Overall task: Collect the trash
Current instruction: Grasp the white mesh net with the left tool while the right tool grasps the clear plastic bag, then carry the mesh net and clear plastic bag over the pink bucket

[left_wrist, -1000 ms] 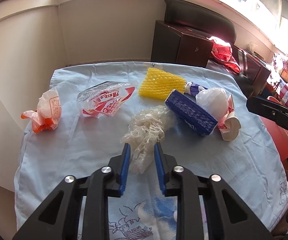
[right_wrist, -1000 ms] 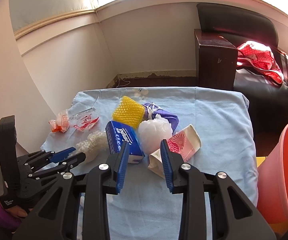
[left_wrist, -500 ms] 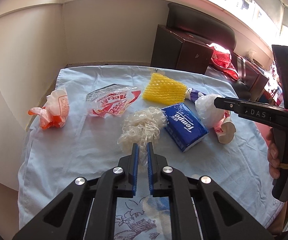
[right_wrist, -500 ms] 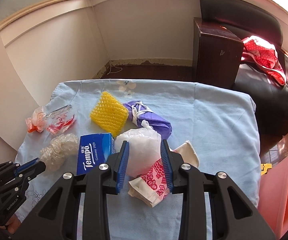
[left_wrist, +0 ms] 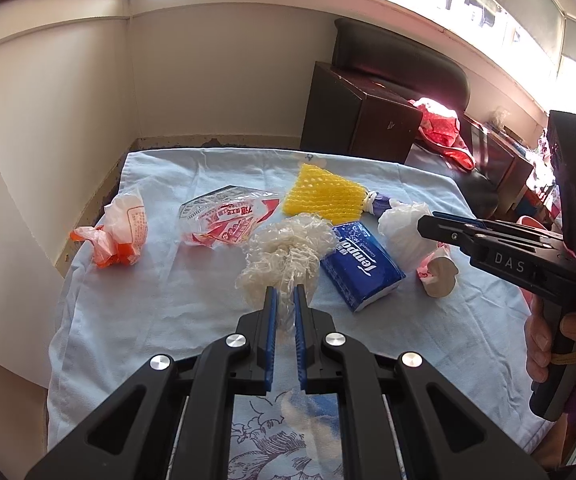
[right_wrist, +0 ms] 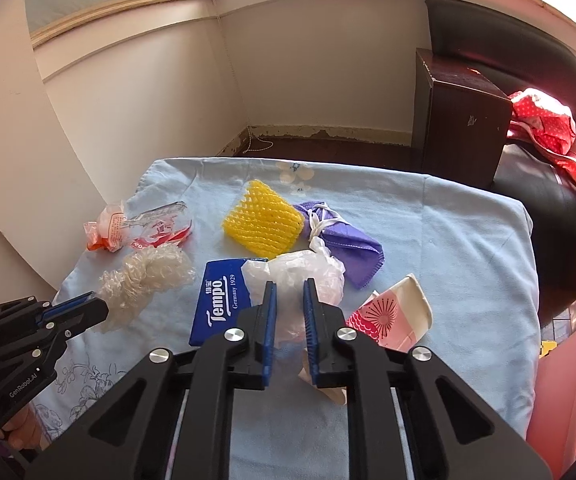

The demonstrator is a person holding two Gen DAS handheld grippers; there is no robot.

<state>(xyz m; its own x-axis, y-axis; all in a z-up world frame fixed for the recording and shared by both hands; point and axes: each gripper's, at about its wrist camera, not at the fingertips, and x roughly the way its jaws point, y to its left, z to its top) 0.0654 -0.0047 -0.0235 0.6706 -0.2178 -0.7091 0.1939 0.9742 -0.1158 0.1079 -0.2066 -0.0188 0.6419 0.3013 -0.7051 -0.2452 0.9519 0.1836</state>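
Because the clear crinkled wrap (left_wrist: 288, 256) is lying straight ahead of the left tool (left_wrist: 284, 312), its near tail is sitting pinched between that tool's blue pads, which are nearly closed on it. The wrap's long axis is running away from the left tool, toward the middle of the table (left_wrist: 160, 312), so a lift looks like it would draw the bundle up tail-first. Bulk of the wrap is resting on the cloth, touching the corner of the blue tissue pack (left_wrist: 361, 268).

Right tool (right_wrist: 289, 308) is working the white plastic bag (right_wrist: 299, 272). The bag is lying directly in front of it, between the tissue pack (right_wrist: 220, 300) on its left and the crushed paper cup (right_wrist: 391, 316) on its right. Its pads are standing either side of the bag's near end with a gap showing; whether they are pressing the film I cannot tell. From the left view, the right tool's tips (left_wrist: 427, 226) are overlapping the bag.

Each tool is nearest its own piece, so no crossing looks necessary.

Further out: yellow foam net (right_wrist: 264, 224) beyond the tissue pack, purple cloth bundle (right_wrist: 347, 240) just beside the net, printed clear wrapper (left_wrist: 228, 220) and orange-and-white bag (left_wrist: 120, 232) toward the left edge. An orange bin (right_wrist: 567, 380) is showing off the right side of the table, likely the drop point.
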